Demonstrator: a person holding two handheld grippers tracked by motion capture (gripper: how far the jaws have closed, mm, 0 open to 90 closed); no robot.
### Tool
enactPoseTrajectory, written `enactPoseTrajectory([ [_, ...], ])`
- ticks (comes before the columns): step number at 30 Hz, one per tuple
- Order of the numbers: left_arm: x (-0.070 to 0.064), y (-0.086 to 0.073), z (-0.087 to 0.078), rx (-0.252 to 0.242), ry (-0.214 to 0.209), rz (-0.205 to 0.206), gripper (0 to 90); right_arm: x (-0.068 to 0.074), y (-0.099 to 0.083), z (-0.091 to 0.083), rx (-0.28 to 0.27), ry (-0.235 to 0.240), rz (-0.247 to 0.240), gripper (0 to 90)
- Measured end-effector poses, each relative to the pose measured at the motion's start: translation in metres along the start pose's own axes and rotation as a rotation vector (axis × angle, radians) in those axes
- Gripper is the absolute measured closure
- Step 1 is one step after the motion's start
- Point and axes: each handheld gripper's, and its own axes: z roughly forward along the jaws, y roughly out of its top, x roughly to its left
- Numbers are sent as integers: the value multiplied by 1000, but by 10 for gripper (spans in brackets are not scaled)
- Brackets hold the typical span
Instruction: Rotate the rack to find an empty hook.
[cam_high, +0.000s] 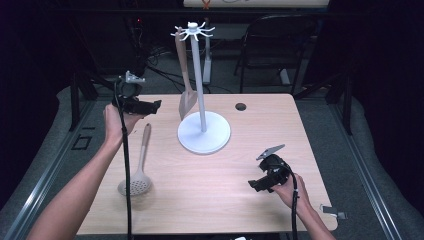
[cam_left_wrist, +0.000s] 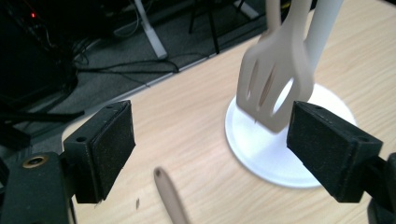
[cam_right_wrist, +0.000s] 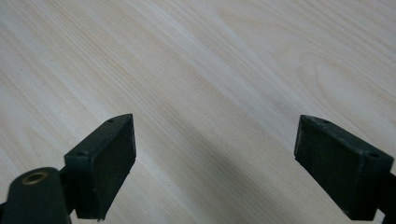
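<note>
A white utensil stand (cam_high: 203, 131) with a round base and hooked top rises mid-table. A beige slotted spatula (cam_high: 186, 95) hangs from one hook, its blade (cam_left_wrist: 273, 88) just above the base (cam_left_wrist: 261, 149). A slotted spoon (cam_high: 136, 181) with a wooden handle lies flat at the left, its handle tip (cam_left_wrist: 168, 196) below my left jaws. My left gripper (cam_high: 150, 106) is held above the table's far-left corner, open and empty, aimed at the spatula. Near the front right, my right gripper (cam_high: 257, 185) hovers low over bare wood (cam_right_wrist: 196, 84), open and empty.
A cable hole (cam_high: 241, 106) sits near the table's far edge. A small metal clip (cam_high: 334, 212) lies at the front-right corner. A chair (cam_high: 270, 45) and cables stand on the floor beyond the table.
</note>
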Motion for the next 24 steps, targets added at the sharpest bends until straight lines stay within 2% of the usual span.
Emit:
enactPoseTrajectory([
  [3,-2,-16,6,21,7,2,131,0,0,0,5,0,5,122],
  [5,-2,-27,11,26,11,-17,120,0,0,1,0,0,2,122],
  [7,-4,-38,16,52,16,-14,106,0,-1,1,6,-2,1,122],
  [9,-5,-49,21,63,17,-28,90,0,-1,2,8,-3,-1,122],
  [12,-5,-63,31,114,40,-16,75,0,0,1,15,-11,-10,121],
  [19,2,-96,44,148,54,-92,42,0,-1,1,9,-16,-16,107],
  [20,2,-96,44,148,54,-92,39,-1,-1,2,5,-12,-11,103],
  [21,2,-105,47,158,57,-107,35,-2,-1,2,8,-21,-16,101],
  [24,2,-116,51,170,52,-120,30,-2,-2,3,6,-15,-5,92],
])
